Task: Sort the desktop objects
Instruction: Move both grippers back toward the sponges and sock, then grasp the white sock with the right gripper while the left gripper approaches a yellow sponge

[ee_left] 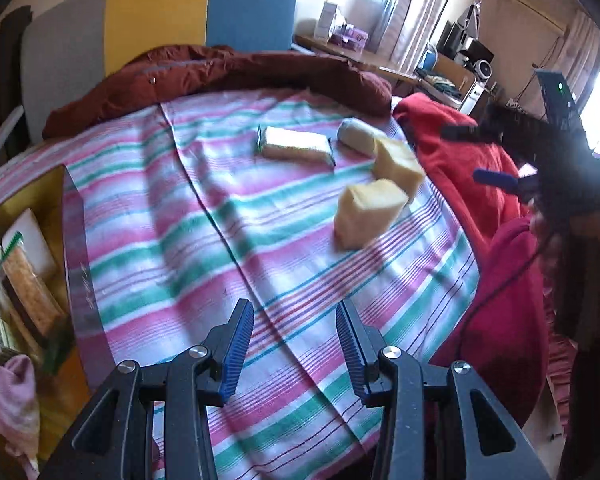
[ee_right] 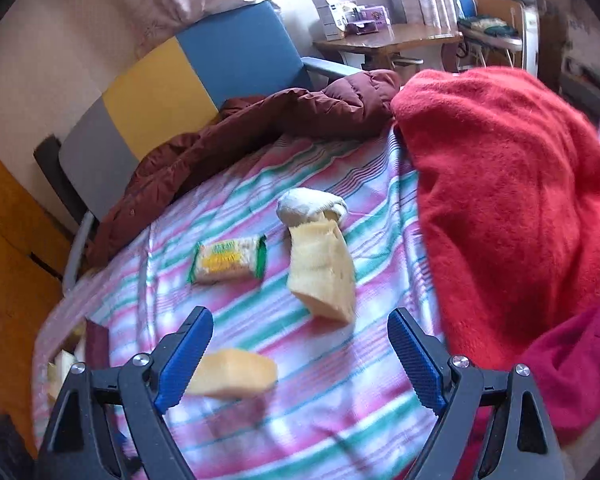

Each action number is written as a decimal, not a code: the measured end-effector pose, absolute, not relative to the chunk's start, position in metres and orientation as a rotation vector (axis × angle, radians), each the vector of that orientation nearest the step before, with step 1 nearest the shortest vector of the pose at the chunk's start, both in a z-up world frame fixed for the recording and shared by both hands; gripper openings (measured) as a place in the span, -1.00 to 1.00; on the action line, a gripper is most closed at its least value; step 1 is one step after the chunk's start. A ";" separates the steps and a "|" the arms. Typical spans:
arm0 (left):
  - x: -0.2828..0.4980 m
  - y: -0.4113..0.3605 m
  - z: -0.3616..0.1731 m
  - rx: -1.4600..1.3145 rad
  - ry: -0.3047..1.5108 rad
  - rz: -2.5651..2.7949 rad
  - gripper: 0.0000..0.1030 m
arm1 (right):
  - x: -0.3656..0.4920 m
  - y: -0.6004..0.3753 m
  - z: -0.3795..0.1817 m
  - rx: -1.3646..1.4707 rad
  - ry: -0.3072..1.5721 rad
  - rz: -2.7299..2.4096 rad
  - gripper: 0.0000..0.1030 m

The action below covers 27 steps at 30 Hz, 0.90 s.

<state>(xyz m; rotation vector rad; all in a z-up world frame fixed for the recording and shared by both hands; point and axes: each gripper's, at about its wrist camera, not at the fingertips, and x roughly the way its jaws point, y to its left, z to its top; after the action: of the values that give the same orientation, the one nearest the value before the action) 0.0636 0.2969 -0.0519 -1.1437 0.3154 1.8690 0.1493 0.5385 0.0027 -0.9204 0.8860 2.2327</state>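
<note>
1. The left hand-held gripper (ee_left: 296, 344) hovers over a striped cloth (ee_left: 188, 216) with its jaws partly apart and nothing between the blue pads.
2. In the left wrist view, two pale yellow blocks (ee_left: 370, 212) lie at about 1 o'clock from that gripper, well apart from it; the farther one (ee_left: 398, 164) sits just beside the nearer.
3. A wrapped snack packet (ee_left: 296, 146) lies at 12 o'clock, farther away, and a whitish roll (ee_left: 356, 136) sits to its right, close to the far block.
4. The right hand-held gripper (ee_right: 300, 356) stands wide, its pads holding nothing.
5. In the right wrist view, one yellow block (ee_right: 236, 372) lies low at about 10 o'clock from the gap, partly behind the left finger (ee_right: 184, 360); whether they touch cannot be told.
6. The other block (ee_right: 322, 272), the roll (ee_right: 310, 206) and the packet (ee_right: 230, 260) lie around 12 o'clock.
7. A red blanket (ee_right: 500, 208) is heaped at 2 o'clock, and a dark red quilted jacket (ee_right: 260, 128) lies along the far edge of the cloth.
8. At 9 o'clock in the left wrist view, an open yellow box (ee_left: 24, 264) holds packets and a pink cloth.
</note>
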 end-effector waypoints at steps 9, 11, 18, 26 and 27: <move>0.058 0.307 -0.064 -1.175 0.316 1.850 -0.17 | 0.115 0.587 0.000 -0.950 0.884 2.237 0.76; 0.057 0.308 -0.064 -1.171 0.316 1.852 -0.16 | 0.099 0.596 -0.003 -0.995 0.838 2.255 0.76; 0.050 0.312 -0.068 -1.177 0.304 1.852 -0.17 | 0.032 0.620 -0.029 -1.189 0.546 2.282 0.87; 0.038 0.323 -0.073 -1.195 0.271 1.844 -0.17 | 0.002 0.626 -0.071 -1.332 0.421 2.278 0.74; 0.036 0.326 -0.075 -1.207 0.271 1.841 -0.17 | 0.001 0.626 -0.072 -1.339 0.414 2.278 0.61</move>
<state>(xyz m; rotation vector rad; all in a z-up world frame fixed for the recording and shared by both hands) 0.0362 0.3260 -0.0748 -1.2067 0.2710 1.8415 0.0011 0.6262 -0.0720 -1.3391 0.4140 2.2784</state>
